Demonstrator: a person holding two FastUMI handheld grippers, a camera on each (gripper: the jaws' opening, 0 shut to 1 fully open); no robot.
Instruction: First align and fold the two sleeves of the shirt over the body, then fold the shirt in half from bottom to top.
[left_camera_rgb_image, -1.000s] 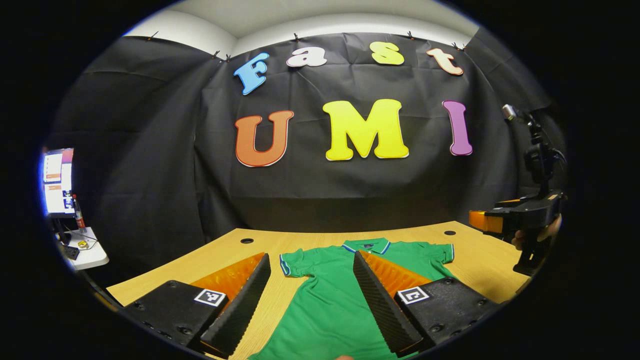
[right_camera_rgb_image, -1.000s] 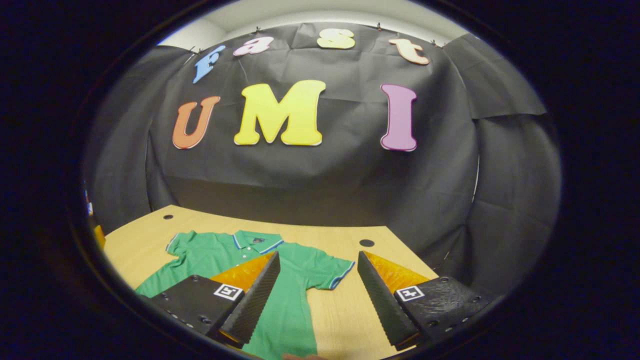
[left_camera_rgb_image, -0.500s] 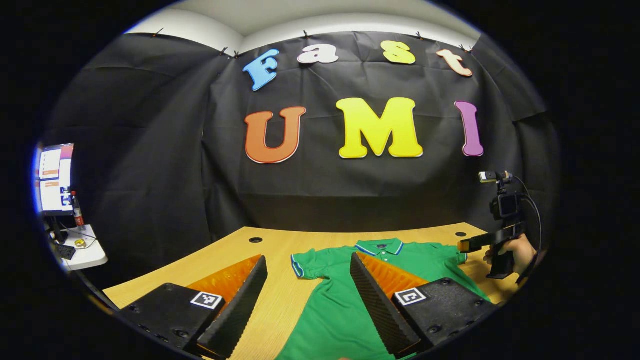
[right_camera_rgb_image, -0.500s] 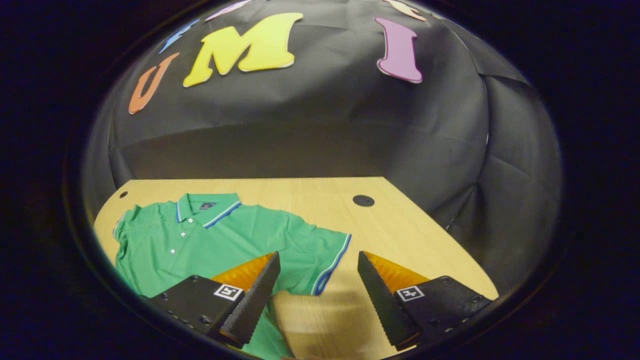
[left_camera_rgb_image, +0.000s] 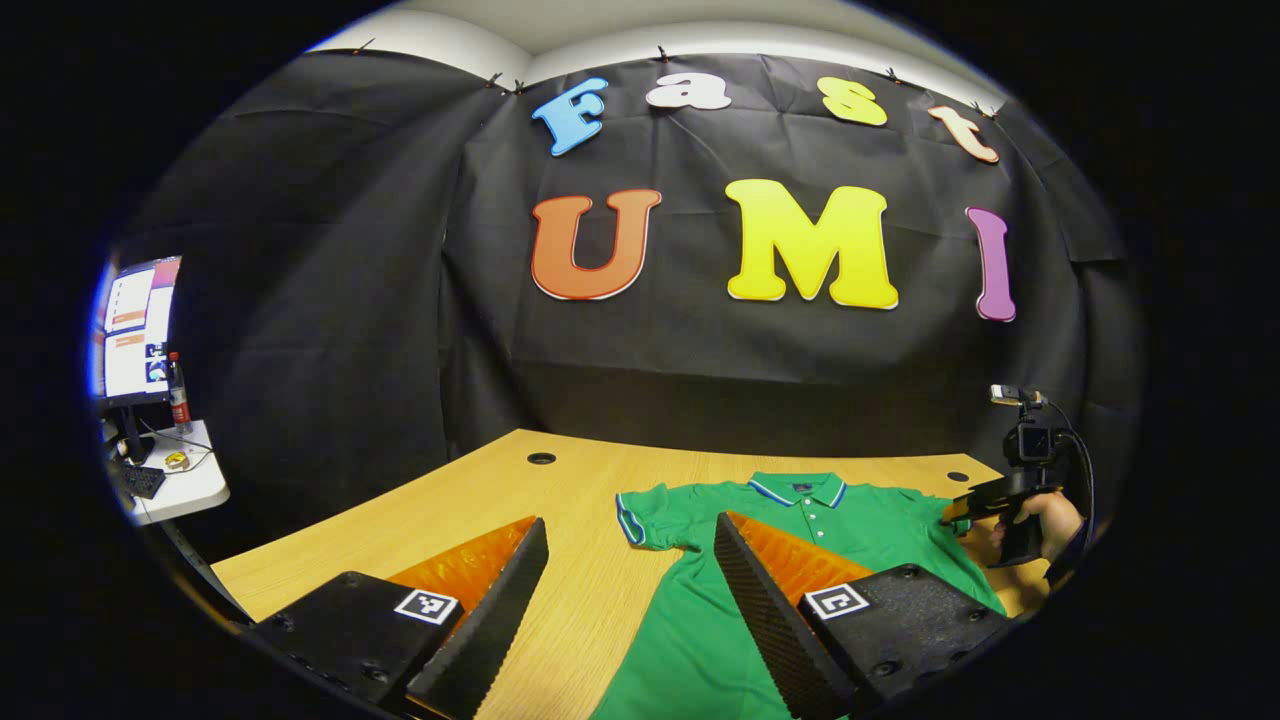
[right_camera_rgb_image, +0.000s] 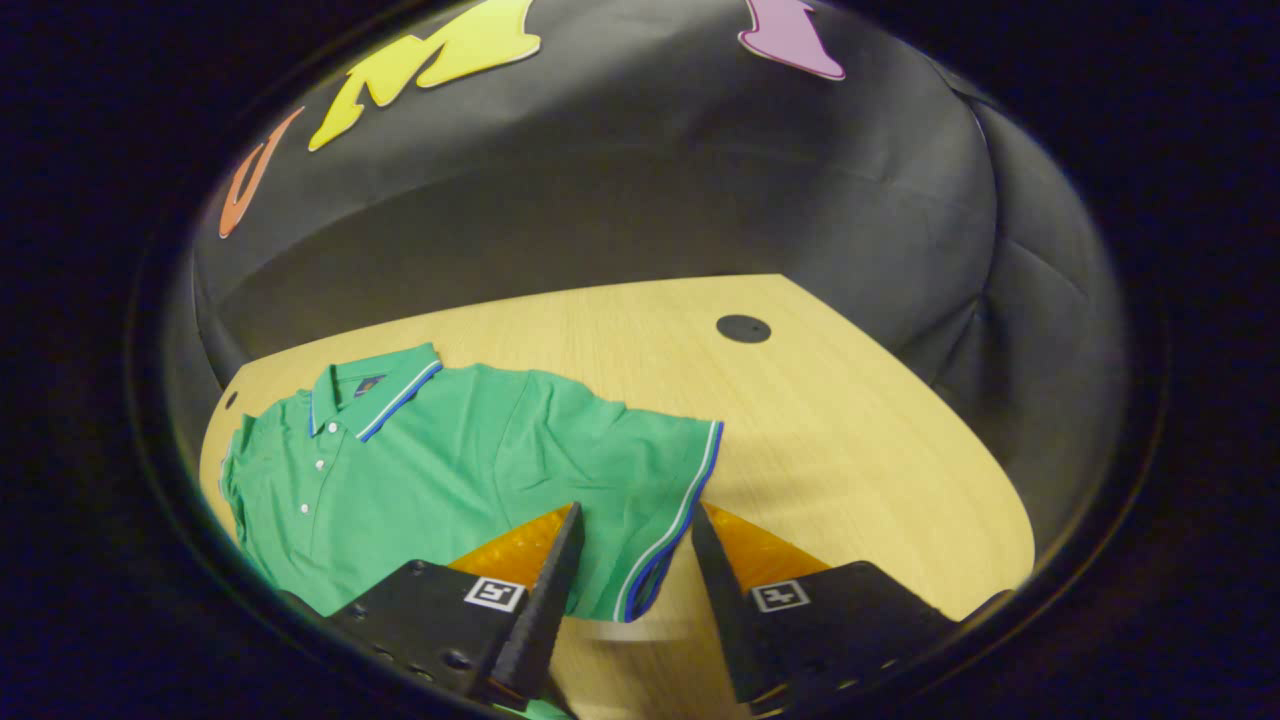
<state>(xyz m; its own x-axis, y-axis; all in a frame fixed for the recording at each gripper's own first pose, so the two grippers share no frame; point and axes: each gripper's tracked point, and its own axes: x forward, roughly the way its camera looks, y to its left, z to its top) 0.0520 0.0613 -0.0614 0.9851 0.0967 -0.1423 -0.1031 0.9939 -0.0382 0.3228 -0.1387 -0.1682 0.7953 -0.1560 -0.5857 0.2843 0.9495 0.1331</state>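
Left hand-held gripper (left_camera_rgb_image: 630, 600): spread wide above the table (left_camera_rgb_image: 480, 500), holding nothing.
Right hand-held gripper (right_camera_rgb_image: 628, 590): parted, straddling the shirt (right_camera_rgb_image: 450, 470) sleeve hem; contact unclear.

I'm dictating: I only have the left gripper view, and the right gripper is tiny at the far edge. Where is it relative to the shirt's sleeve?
Observer: In the right gripper view, the right gripper is low over the sleeve, with the striped cuff running between its two fingers.
Operator: Is it gripping the cuff?
Observer: No. The jaws stand apart, with table showing between the cuff and the outer finger.
Operator: Is that sleeve folded at all?
Observer: Not yet. It lies spread outward from the shirt body, with soft creases near the shoulder.
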